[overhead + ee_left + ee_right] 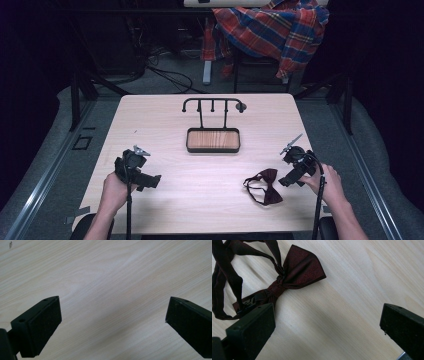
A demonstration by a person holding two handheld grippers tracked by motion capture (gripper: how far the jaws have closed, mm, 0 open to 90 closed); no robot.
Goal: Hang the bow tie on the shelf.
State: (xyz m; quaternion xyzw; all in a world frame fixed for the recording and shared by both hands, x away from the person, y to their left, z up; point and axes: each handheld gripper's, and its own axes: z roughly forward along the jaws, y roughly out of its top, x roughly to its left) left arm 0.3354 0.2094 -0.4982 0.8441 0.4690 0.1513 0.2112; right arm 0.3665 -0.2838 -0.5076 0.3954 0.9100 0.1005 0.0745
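Dark red bow tie [264, 186] lies flat on desk [210, 200], near front edge, just beside right tool [293, 175], whose jaws are spread, likely lining up a grasp; left tool [113, 315] spread too, over bare wood; stand [213, 130] waits behind

Beyond the far edge of the light wooden table [165, 115], a red-and-blue plaid shirt [272, 30] hangs draped over a chair, with dark cables [167, 75] snaking across the floor beside it.

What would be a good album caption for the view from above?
Two hand-held grippers, left gripper and right gripper, open over a wooden table, a dark red bow tie beside the right.
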